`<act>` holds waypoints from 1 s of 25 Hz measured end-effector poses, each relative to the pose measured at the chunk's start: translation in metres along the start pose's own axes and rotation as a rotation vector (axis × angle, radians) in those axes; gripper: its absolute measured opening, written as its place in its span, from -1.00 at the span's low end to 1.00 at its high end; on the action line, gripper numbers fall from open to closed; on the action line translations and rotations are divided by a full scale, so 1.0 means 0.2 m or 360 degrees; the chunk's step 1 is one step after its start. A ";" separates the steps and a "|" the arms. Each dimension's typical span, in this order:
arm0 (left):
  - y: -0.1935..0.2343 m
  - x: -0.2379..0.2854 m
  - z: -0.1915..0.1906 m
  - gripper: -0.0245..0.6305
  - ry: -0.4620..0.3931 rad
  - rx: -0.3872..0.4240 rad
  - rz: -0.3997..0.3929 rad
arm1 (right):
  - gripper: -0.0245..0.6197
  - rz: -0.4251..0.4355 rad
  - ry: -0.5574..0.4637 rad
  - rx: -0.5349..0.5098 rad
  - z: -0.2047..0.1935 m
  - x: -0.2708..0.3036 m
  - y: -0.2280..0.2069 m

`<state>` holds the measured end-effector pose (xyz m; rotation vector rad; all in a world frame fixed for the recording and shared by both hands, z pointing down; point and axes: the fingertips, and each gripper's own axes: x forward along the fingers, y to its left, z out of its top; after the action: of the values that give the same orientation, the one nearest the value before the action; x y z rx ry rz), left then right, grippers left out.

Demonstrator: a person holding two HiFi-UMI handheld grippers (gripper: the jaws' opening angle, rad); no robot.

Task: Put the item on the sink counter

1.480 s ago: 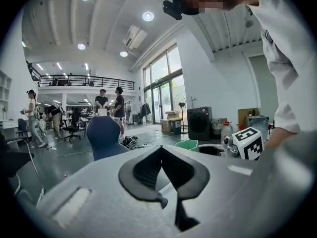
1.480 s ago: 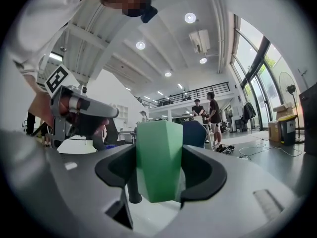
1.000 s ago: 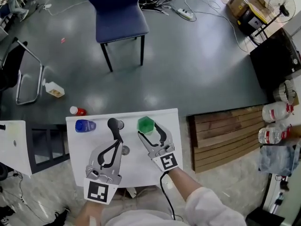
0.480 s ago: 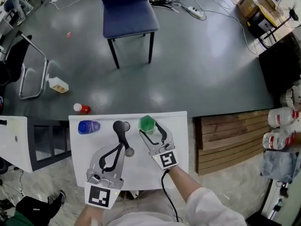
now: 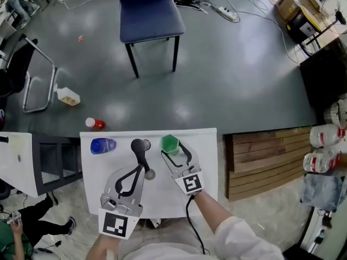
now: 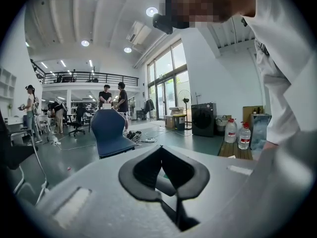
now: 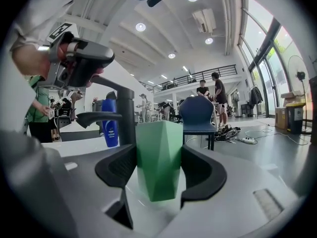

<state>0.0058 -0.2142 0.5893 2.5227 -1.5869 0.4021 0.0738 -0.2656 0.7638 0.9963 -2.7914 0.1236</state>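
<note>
A green faceted cup (image 5: 169, 142) (image 7: 158, 157) stands at the far edge of the white sink counter (image 5: 206, 183). My right gripper (image 5: 172, 149) (image 7: 159, 168) has a pad pressed against each side of it. A black faucet (image 5: 140, 145) (image 7: 126, 113) rises left of the cup, and a blue bottle (image 5: 101, 145) (image 7: 110, 123) lies further left. My left gripper (image 5: 142, 169) (image 6: 161, 150) hovers over the faucet's base. Its jaw tips meet, and nothing is held between them.
Beyond the counter is grey floor with a blue chair (image 5: 149, 15), a red-capped bottle (image 5: 95, 124) and a white bottle (image 5: 69, 97). A wooden pallet (image 5: 265, 158) and water jugs (image 5: 325, 137) lie to the right. A dark shelf unit (image 5: 54, 164) adjoins the counter's left side.
Both grippers and the cup keep their places. Only the head view has shifted a little, so the chair and floor sit lower and further right in it.
</note>
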 end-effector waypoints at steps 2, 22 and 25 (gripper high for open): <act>0.00 0.00 0.00 -0.91 0.0006 0.0010 -0.0009 | -0.05 -0.0020 0.0032 -0.0003 -0.02 -0.01 0.00; -0.01 0.01 0.00 -0.91 -0.0008 -0.0031 -0.0047 | -0.03 -0.0049 0.0208 -0.0080 -0.07 -0.06 -0.01; 0.00 0.01 0.01 -0.91 -0.0013 -0.0047 -0.0040 | -0.01 -0.0047 0.0186 -0.0088 -0.05 -0.08 -0.01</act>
<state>0.0061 -0.2163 0.5870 2.5231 -1.5508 0.3630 0.0891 -0.2555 0.7699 0.9837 -2.6588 0.0967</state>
